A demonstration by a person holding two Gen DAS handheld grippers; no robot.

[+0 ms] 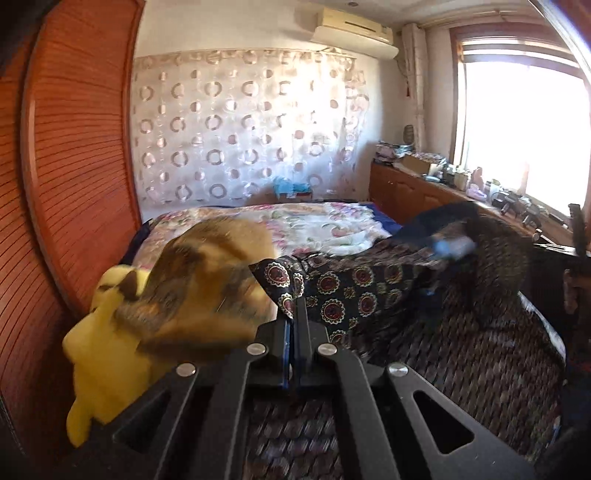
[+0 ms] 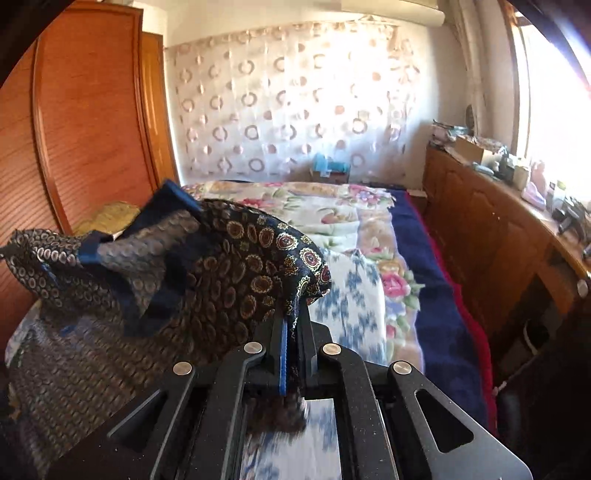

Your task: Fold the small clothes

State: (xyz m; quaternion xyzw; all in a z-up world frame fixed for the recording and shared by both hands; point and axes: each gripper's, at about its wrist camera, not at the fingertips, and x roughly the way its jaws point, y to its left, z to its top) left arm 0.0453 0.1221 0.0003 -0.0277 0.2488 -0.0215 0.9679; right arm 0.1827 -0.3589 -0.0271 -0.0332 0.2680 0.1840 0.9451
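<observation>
Two tongs are clenched on one dark patterned garment (image 1: 354,291), held up over the bed (image 2: 354,221). From the left wrist view, the left tongs (image 1: 295,317) point forward and level, jaws pressed together on a corner of the cloth, which stretches away to the right, where it blurs. From the right wrist view, the right tongs (image 2: 295,325) also point forward, jaws pinching another edge; the garment (image 2: 207,266) bulges up and to the left of them, showing blue trim (image 2: 170,199), and a fold of it hangs down between the jaws. Below and ahead of both tongs lies the bed with a floral quilt (image 1: 295,221) and a dark blue blanket (image 2: 424,266) along its right side. Close to the left of the left tongs sits a yellow plush toy (image 1: 99,343) with a blurred brown and tan cloth (image 1: 207,280) over it, touching the garment's corner. Farther left stands an orange wooden wardrobe (image 1: 74,166). Straight ahead hangs a sheer curtain with ring patterns (image 1: 240,125), an air conditioner (image 1: 354,33) above it. To the right, a low wooden cabinet (image 2: 480,229) cluttered with small items runs under a bright window (image 1: 524,122).
</observation>
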